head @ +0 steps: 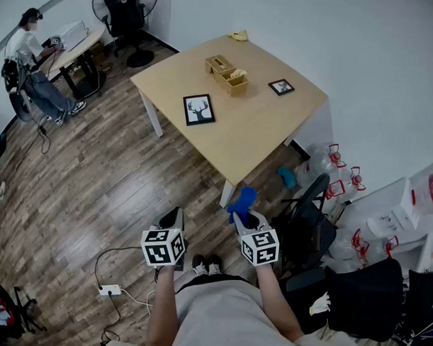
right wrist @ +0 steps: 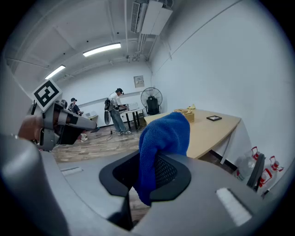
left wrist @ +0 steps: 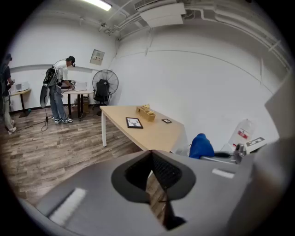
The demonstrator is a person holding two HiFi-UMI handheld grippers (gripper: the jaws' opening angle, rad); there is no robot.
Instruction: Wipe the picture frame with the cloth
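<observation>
1. Room: wood-plank floor (head: 95, 193) and white walls. A light wooden surface (head: 253, 134) stands ahead of the person.
2. Picture frame (head: 199, 109): black, with a deer print. It lies flat on the surface near its left edge, well apart from both grippers, and nothing touches it.
3. Cloth (right wrist: 163, 138): blue, clamped between the fingers (right wrist: 168, 170) of the right gripper (head: 245, 218). A bunched fold stands up above the fingertips and a short tail hangs down between them. It is held over the floor, just short of the surface's near corner.
4. Left gripper (head: 171, 218): its fingers (left wrist: 166, 173) are closed on each other with nothing between them; only a thin sliver of floor shows through. It is held over the floor beside the right gripper.
5. Also on the surface, beyond the picture frame: a wooden box (head: 227, 74), a small second frame (head: 281, 86) and a yellow item (head: 238, 35) at the far edge.
6. Background: a person (head: 29, 63) at a desk at far left, a standing fan (head: 126, 9) and a dark chair (head: 310, 222) just right of the right gripper.
</observation>
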